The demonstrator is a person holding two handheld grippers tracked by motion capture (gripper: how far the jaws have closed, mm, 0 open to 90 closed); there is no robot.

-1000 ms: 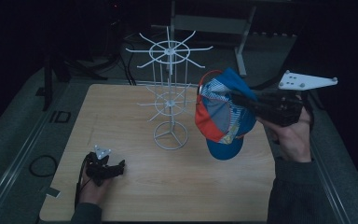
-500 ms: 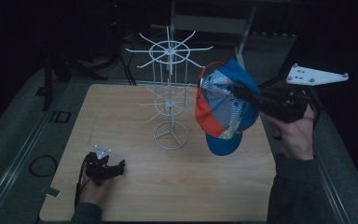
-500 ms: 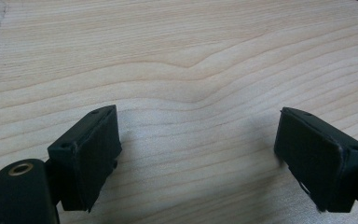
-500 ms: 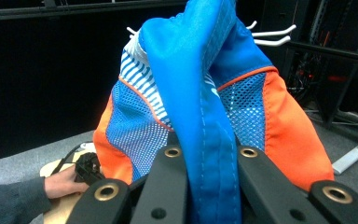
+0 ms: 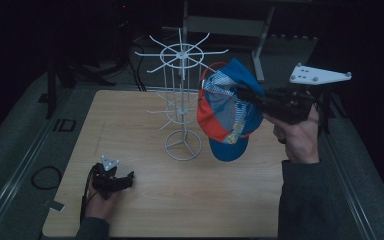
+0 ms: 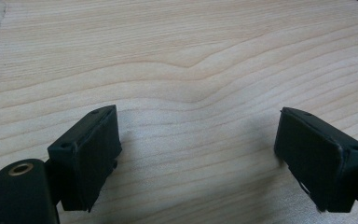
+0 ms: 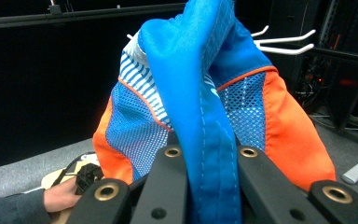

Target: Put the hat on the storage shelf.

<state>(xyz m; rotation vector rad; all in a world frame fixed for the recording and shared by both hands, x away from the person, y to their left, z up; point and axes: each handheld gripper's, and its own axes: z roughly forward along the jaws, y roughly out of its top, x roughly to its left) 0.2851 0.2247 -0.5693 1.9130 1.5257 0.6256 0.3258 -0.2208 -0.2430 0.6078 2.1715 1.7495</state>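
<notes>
Up and leftward goes your right gripper [image 5: 245,95] since a second ago, and the cap [image 5: 229,112] rides with it, now closer to the top ring of the rack [image 5: 181,95]. You've got those jaws clamped on a fold of blue fabric, as the right gripper view shows plainly: the cloth is pinched between the two black jaws, with mesh and orange panels bulging out either side. The cap hangs in the air off to the right of the rack's post, brim pointing down toward the table [image 5: 145,210], crown level with the upper prongs. A couple of white prongs [image 7: 286,41] peek out just behind the cap in the right gripper view, so you're near, but I'd judge not yet hooked on. Your left gripper [image 5: 111,181] has stayed put at the near left of the table, jaws apart and holding nothing, just bare wood grain between them. So: pick-up done, carry nearly done. What's left, as I read it, is to bring the cap over a prong, settle it so it hangs by itself, and then let go.
</notes>
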